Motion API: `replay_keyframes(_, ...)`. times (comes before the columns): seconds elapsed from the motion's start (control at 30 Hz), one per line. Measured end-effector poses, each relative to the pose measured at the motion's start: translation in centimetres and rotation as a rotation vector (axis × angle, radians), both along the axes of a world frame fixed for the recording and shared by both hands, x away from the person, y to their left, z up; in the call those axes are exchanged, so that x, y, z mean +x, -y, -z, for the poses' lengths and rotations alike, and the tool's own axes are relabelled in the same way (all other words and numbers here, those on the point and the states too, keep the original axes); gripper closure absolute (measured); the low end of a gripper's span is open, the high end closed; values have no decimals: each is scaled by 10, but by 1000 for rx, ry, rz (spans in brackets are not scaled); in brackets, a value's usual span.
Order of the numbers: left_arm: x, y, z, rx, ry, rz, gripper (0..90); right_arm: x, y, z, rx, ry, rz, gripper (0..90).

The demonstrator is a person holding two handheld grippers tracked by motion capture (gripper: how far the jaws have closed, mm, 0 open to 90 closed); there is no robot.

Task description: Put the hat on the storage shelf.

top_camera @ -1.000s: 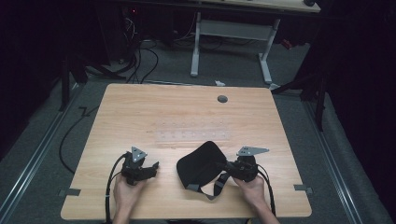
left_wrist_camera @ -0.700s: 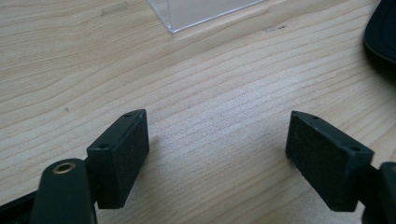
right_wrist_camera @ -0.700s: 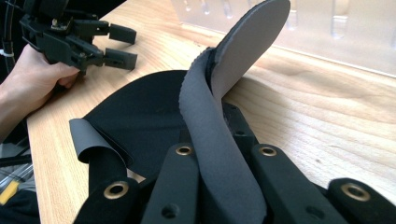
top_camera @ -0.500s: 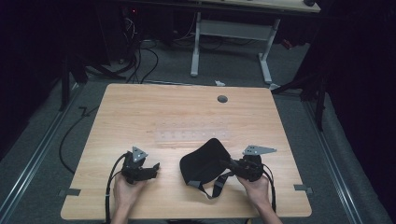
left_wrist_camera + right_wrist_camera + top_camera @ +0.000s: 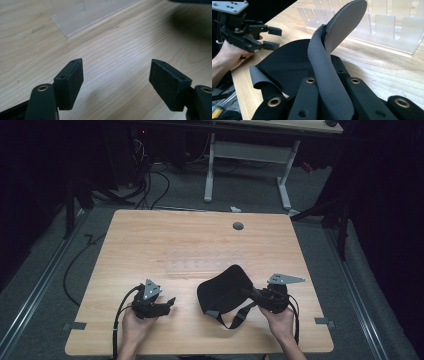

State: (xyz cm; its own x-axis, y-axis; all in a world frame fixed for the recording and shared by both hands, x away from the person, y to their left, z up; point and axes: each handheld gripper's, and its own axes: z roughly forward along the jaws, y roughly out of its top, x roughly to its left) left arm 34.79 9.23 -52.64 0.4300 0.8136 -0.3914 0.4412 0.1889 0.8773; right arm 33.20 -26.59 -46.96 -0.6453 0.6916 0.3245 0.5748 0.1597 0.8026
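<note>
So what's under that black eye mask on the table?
The black eye mask lies on the bare wooden table, one edge pinched up by the right claw. Anything beneath its flat part is covered.

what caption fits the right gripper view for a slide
Right tool shut on a black strap, clear slotted rack behind, left tool open beyond.

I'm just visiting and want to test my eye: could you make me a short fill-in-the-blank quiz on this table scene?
1. The right tongs are shut on a black ____.
2. The left tongs stand ____, with nothing between them.
3. The clear plastic rack rests on a ____ table.

Missing words: eye mask; open; wooden
</note>
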Motion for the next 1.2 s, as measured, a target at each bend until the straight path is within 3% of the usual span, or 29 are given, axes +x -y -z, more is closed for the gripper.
replay_keyframes(0.1, -6, 5, -12, -43, 20, 31, 274, 2, 1, -4, 11, 6, 10, 858)
replay_keyframes(0.4, -23, 26, -29, -61, 56, 147, 273, 5, -3, -17, 13, 17, 7, 858)
replay_keyframes(0.7, -31, 37, -32, -47, 79, 190, 271, 11, -11, -21, 18, -1, -5, 859)
replay_keyframes(0.87, -37, 45, -36, -39, 105, 240, 256, 12, -16, -23, 25, -1, -18, 858)
replay_keyframes(0.93, -39, 47, -37, -53, 111, 251, 256, 11, -17, -24, 24, -1, -22, 858)
replay_keyframes(1.2, -42, 55, -41, -41, 113, 282, 258, 13, -25, -24, 5, -22, -42, 857)
